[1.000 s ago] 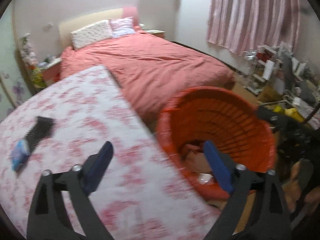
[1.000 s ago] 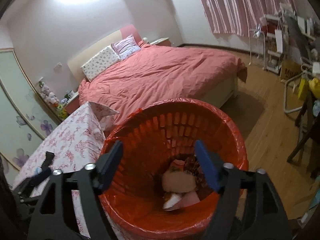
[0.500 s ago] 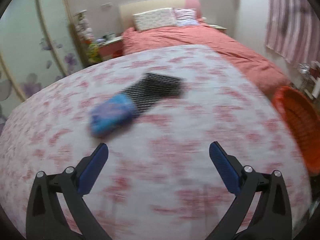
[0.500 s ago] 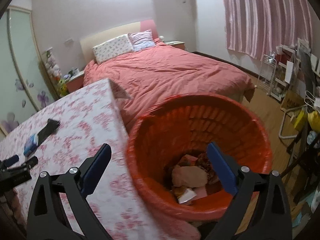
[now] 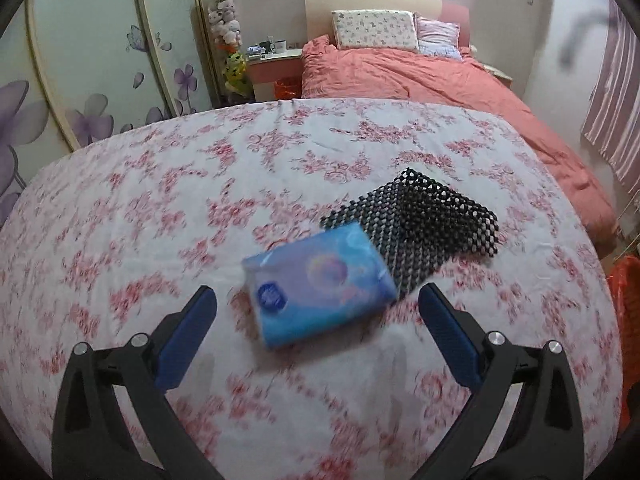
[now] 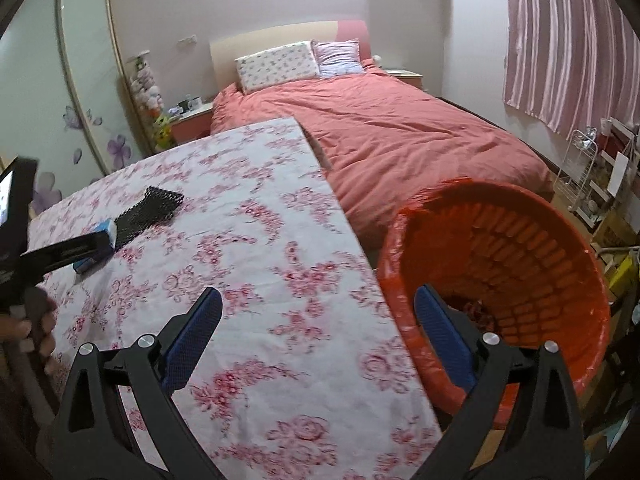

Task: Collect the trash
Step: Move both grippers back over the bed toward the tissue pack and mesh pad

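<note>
A blue tissue pack lies on the floral tablecloth, its right end overlapping a black mesh mat. My left gripper is open and empty, its fingers on either side of the pack's near end, just short of it. In the right wrist view the pack and mat show at far left, with the left gripper's finger beside the pack. My right gripper is open and empty over the table's right edge, next to the orange trash basket, which holds some trash.
A bed with a salmon cover stands behind the table. A nightstand and soft toys are at the back left. Shelves and clutter are at the right by the curtain. The basket's rim shows at right.
My left gripper swung left from the basket to the table and closed in on the blue pack. My right gripper drifted left off the basket toward the table edge.
</note>
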Demonstrator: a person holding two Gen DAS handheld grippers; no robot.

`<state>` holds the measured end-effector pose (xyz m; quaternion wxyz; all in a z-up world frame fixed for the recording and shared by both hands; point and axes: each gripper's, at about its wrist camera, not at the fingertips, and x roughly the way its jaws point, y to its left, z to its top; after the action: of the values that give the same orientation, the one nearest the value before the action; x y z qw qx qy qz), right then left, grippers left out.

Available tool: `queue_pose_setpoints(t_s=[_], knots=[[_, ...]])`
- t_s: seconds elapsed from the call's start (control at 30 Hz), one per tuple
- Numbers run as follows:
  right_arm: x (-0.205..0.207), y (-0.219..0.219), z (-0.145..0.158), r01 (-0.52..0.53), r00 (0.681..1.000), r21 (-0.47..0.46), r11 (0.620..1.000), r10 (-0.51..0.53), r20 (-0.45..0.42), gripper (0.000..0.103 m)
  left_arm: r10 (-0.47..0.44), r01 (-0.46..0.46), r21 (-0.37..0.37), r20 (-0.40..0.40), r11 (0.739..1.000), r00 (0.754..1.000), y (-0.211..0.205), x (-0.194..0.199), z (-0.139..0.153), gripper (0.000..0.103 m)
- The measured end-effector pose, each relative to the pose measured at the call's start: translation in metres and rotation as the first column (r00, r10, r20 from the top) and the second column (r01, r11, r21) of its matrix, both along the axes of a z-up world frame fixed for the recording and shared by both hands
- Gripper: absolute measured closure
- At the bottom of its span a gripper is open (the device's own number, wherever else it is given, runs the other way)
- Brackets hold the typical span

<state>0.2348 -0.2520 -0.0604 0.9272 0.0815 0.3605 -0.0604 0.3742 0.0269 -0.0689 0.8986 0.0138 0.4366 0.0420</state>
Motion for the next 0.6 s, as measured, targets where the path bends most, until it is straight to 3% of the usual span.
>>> queue_pose_setpoints(t_s=[0.1,0.17,0.23,0.6], knots=[[0.003,0.005,-0.003,-0.008,1.000,0.004,1.000,0.008,-0.010,0.007,0.006,-0.006,0.020,-0.008,1.000,1.000,-0.004,0.009,-0.008,0.005],[0.004,0.007,-0.005,-0.014,1.000,0.009,1.000,0.014,-0.019,0.007,0.002,-0.002,0.029,-0.014,1.000,1.000,-0.002,0.013,-0.012,0.016],[0.005,0.009,-0.007,-0.019,0.999,0.013,1.000,0.019,-0.028,0.007,-0.012,0.012,0.009,-0.026,1.000,1.000,0.004,0.014,-0.015,0.022],[0.019,0.037,-0.009,-0.076,0.996,0.040,0.996,0.077,-0.041,0.007,-0.001,0.002,0.028,-0.014,1.000,1.000,0.080,-0.028,-0.014,0.022]])
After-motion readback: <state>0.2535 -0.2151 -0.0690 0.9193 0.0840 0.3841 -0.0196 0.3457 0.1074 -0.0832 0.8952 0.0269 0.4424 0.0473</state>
